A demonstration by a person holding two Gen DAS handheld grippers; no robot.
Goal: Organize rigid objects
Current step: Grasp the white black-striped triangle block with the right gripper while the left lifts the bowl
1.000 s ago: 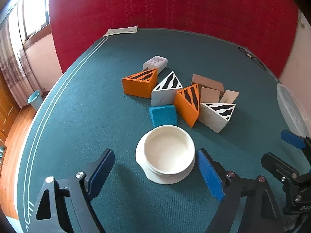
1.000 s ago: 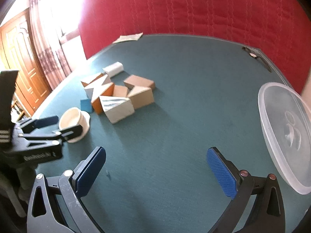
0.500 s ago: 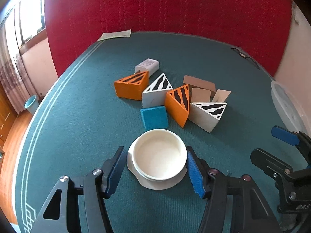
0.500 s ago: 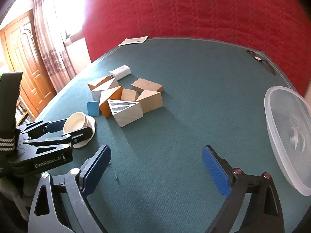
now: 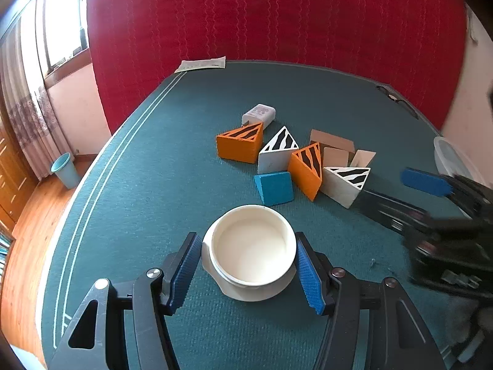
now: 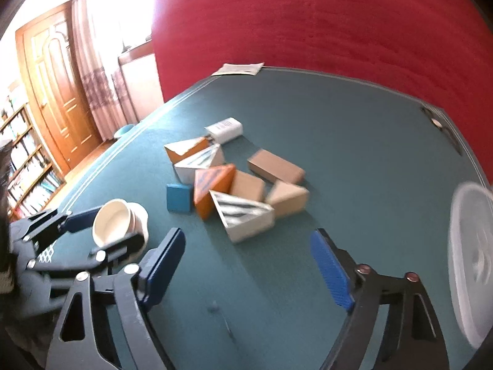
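A white bowl (image 5: 251,246) with a flared base sits between the blue pads of my left gripper (image 5: 246,273), which is shut on its sides. The right wrist view shows the same grip, left gripper (image 6: 109,228) around the bowl (image 6: 114,219). Beyond it lies a cluster of blocks: an orange striped wedge (image 5: 240,146), a white striped wedge (image 5: 277,154), a second orange wedge (image 5: 306,169), a second white wedge (image 5: 345,182), a blue block (image 5: 274,186) and tan blocks (image 5: 334,145). My right gripper (image 6: 246,236) is closing with nothing between its jaws, just short of the white wedge (image 6: 246,219).
A small white box (image 5: 258,114) lies behind the blocks. A clear plastic lid (image 6: 471,256) rests at the table's right edge. A paper sheet (image 5: 200,63) and glasses (image 5: 397,98) lie at the far edge. A blue bin (image 5: 64,169) stands on the floor at the left.
My left jaws closed in from wide apart onto the white bowl. My right jaws narrowed and that gripper moved closer to the block cluster.
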